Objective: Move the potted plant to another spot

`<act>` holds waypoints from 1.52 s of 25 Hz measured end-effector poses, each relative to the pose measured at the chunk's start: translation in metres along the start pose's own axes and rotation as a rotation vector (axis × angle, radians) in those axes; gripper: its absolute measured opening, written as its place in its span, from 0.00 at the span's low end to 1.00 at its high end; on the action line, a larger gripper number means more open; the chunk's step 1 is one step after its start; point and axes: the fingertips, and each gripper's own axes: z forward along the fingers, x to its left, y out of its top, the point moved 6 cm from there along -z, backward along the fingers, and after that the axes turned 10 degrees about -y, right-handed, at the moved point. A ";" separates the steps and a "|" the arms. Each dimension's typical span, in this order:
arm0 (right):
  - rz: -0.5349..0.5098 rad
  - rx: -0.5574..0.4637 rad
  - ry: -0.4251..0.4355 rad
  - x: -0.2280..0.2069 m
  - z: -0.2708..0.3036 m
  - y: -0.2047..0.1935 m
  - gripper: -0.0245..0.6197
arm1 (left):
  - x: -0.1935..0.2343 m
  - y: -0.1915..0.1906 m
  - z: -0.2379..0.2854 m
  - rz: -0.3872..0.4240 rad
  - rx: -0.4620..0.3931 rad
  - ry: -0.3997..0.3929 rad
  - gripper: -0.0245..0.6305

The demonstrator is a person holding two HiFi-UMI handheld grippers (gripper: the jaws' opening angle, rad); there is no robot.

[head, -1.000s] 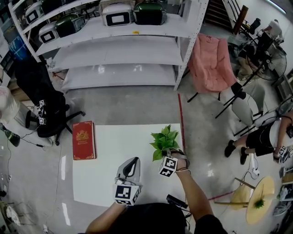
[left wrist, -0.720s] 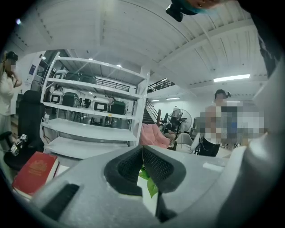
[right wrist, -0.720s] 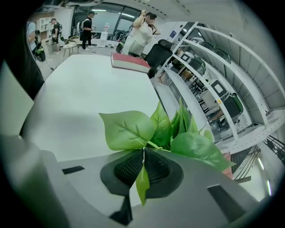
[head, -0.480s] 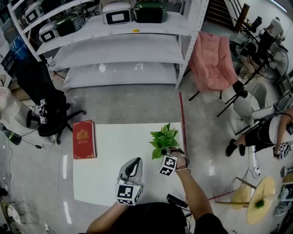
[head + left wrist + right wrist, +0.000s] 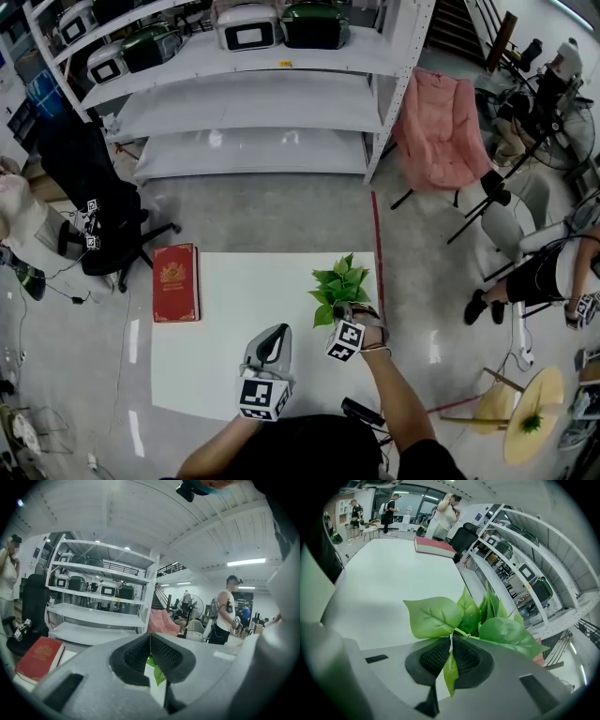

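Toward 1 o'clock on the white table, near its right edge, is the potted plant, our right gripper pinching a leaf low in its foliage, which we judge is our hold for carrying it. Our left gripper hovers at 6 o'clock, jaws pressed together on nothing, likely idle because one hand suffices; the tabletop toward the red book at 10 o'clock looks a likely new spot.
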 end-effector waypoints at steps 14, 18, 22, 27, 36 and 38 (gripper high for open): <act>0.003 0.006 -0.015 -0.002 -0.003 0.005 0.06 | 0.000 0.002 -0.010 -0.010 -0.008 0.016 0.07; 0.017 0.016 -0.011 -0.002 -0.001 0.004 0.06 | 0.002 0.000 -0.012 -0.013 -0.007 0.018 0.07; 0.035 0.029 -0.018 -0.005 0.001 0.001 0.06 | 0.004 -0.002 -0.011 -0.018 -0.005 0.022 0.07; 0.043 0.024 -0.016 -0.006 0.001 0.000 0.06 | 0.005 -0.001 -0.009 -0.015 -0.006 0.017 0.07; 0.043 0.021 -0.017 -0.005 -0.003 0.004 0.06 | 0.007 0.002 -0.011 -0.017 -0.007 0.019 0.07; 0.043 0.021 -0.014 -0.003 -0.003 0.005 0.06 | 0.008 0.001 -0.013 -0.018 -0.008 0.021 0.07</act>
